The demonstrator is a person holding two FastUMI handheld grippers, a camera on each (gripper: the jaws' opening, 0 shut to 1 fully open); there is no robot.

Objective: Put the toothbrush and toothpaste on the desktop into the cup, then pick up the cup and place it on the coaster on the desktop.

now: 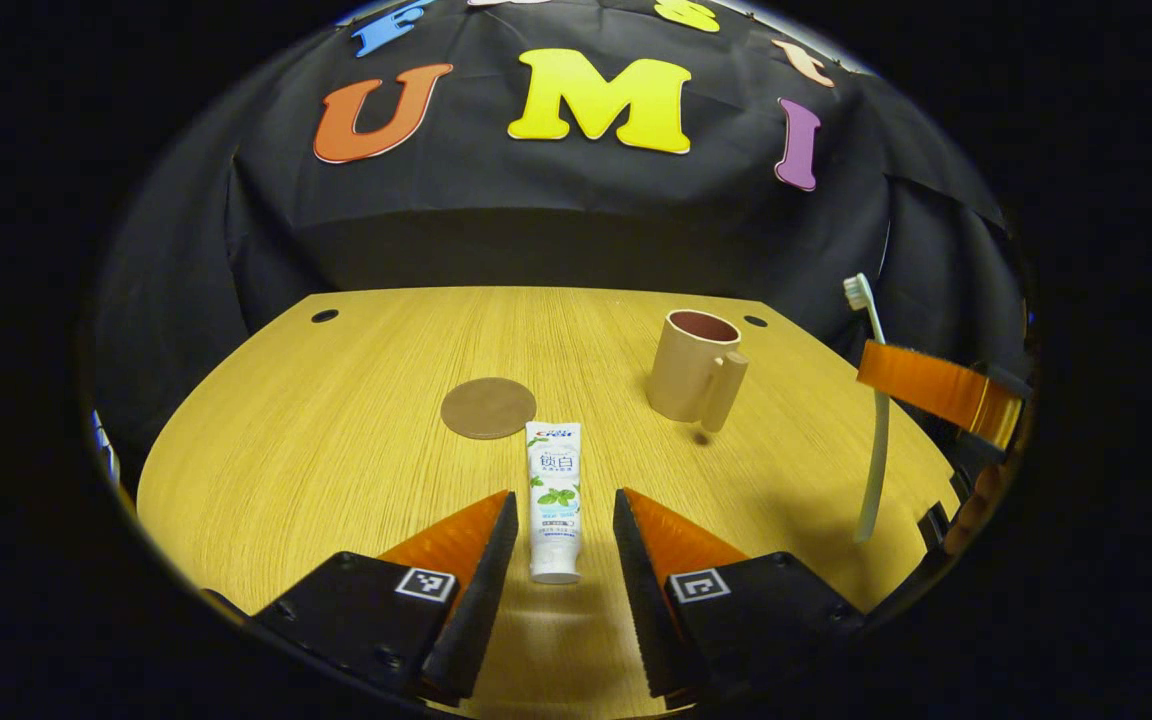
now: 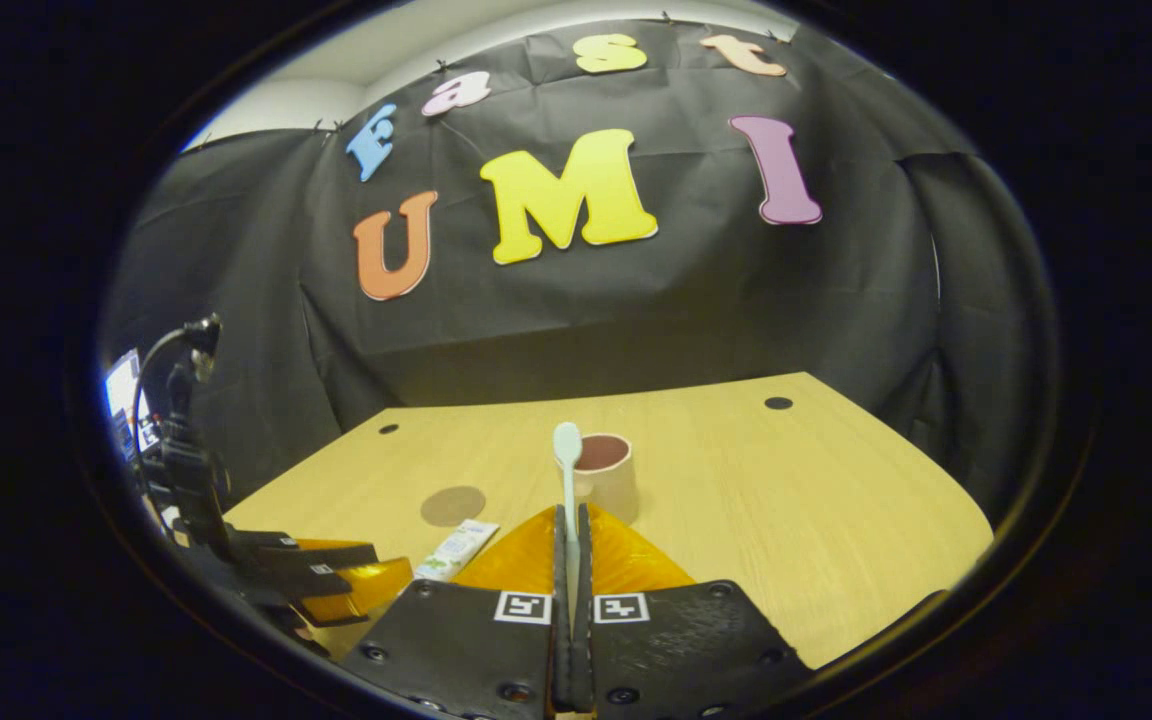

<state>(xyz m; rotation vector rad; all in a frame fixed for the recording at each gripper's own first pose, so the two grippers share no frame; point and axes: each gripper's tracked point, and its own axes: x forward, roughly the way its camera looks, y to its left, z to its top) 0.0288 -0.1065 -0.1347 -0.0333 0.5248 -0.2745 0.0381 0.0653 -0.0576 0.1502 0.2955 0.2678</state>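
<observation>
My right claw (image 2: 572, 545) grips the toothbrush (image 2: 567, 470) upright at frame centre, seemingly short of the cup (image 2: 608, 478), while my open left claw (image 1: 564, 535) straddles the toothpaste (image 1: 553, 500) on the desk (image 1: 336, 450), the coaster (image 1: 488, 407) bare.

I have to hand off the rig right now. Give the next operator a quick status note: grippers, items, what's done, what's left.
Right gripper: shut on the toothbrush, held upright, bristles up, above the table.
Left gripper: open, straddling the toothpaste, which lies flat on the table.
Cup: upright on the table, empty, apart from the coaster.
Done: toothbrush picked up.
Left: drop toothbrush in cup, add toothpaste, move cup onto coaster.
</observation>
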